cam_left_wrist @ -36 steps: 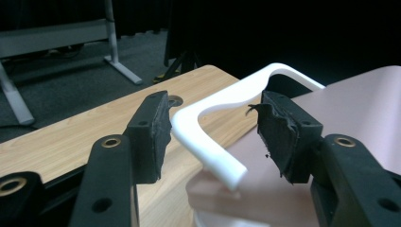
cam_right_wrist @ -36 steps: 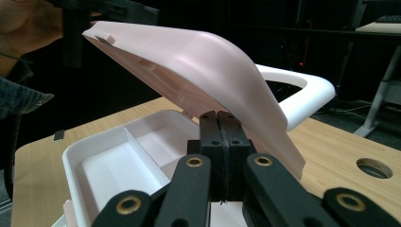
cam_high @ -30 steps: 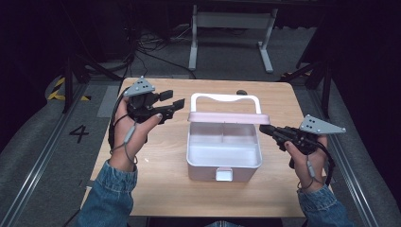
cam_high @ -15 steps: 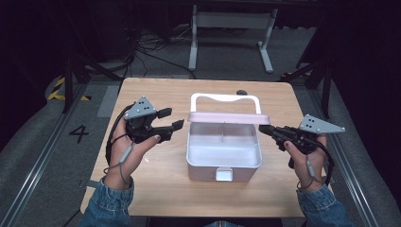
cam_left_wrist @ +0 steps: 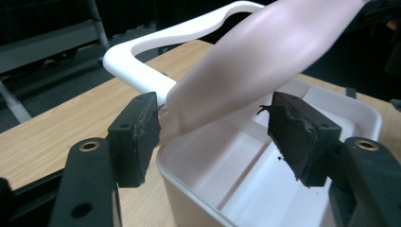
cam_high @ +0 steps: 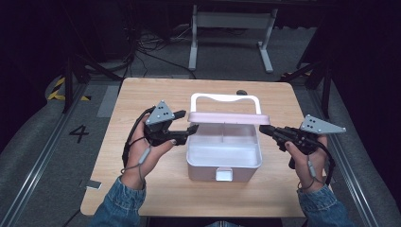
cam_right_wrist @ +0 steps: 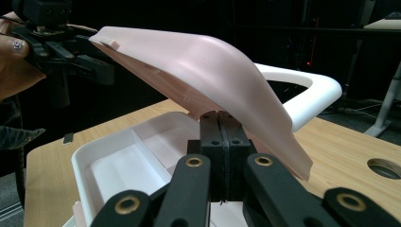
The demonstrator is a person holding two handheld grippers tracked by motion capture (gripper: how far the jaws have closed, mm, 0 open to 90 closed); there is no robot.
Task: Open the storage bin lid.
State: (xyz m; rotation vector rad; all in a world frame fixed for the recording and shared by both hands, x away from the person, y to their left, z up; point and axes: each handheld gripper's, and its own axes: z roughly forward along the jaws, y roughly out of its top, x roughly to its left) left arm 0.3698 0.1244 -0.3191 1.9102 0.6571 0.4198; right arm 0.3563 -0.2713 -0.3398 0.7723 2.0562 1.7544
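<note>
Your left gripper jaws just opened, astride pink lid, pads off; right gripper shut under lid edge

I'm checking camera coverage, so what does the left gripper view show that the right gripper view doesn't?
Left gripper view: the left gripper has jaws that have just been opening and stand apart, with the end of the pale pink plastic lid between them. Right gripper view: the right gripper with jaws shut together below that lid's edge, a round hole in the light wooden table, and the person's other hand. Both: the lid raised over the open white plastic box and its white loop handle.
</note>
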